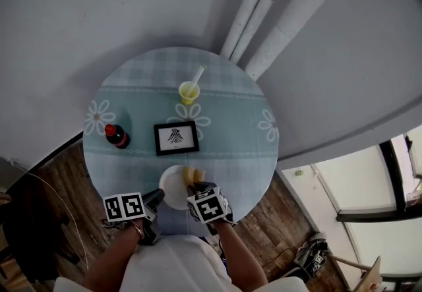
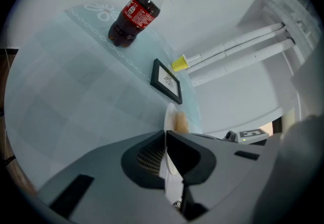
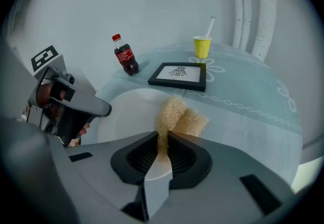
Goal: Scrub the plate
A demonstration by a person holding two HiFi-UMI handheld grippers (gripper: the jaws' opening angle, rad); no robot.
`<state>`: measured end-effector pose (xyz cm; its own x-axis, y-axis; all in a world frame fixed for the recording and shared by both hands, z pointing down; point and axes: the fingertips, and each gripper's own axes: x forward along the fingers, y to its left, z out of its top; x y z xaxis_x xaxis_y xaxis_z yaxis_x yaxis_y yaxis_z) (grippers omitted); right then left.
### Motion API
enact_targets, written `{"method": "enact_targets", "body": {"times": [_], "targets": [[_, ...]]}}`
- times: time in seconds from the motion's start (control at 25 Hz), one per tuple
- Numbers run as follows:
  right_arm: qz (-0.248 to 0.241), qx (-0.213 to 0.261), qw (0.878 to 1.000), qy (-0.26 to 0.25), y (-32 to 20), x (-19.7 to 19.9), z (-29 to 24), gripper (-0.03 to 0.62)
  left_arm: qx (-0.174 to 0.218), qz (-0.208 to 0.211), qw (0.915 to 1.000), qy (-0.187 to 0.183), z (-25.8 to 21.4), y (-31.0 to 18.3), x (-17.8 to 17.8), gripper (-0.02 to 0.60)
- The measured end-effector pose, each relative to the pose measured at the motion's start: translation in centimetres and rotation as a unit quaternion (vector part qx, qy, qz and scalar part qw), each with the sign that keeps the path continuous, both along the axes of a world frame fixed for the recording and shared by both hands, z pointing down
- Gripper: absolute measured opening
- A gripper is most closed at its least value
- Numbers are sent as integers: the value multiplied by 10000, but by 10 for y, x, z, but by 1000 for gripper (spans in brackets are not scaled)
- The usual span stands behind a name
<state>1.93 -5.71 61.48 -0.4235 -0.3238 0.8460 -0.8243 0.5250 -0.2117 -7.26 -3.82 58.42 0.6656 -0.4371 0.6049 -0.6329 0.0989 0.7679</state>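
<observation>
You've got a round table (image 1: 132,80) ahead: cola bottle (image 1: 117,136) upright at left, black picture frame (image 1: 176,138) flat mid-table, yellow cup (image 1: 189,92) behind it with probably a straw (image 1: 198,74), white pipes (image 1: 277,14) beyond.

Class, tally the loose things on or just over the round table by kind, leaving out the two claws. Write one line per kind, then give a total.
Dark cola bottle with red cap: 1
Yellow cup with a straw: 1
Black-framed picture: 1
Round white plate: 1
Tan fibrous scrubbing pad: 1
Total: 5
</observation>
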Motion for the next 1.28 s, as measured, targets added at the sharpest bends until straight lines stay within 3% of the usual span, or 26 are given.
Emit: {"method": "enact_targets", "body": {"times": [0.52, 1.0, 1.28], "targets": [[-379, 5, 9986, -356, -10, -22, -12, 64, 185, 31, 9998, 47, -8, -9, 2, 18], [-1483, 14, 9878, -481, 4, -50, -31, 64, 367, 24, 9993, 100, -15, -15, 4, 17], [-1752, -57, 9824, -650, 14, -57, -36, 64, 415, 56, 9991, 76, -16, -18, 4, 17]]}}
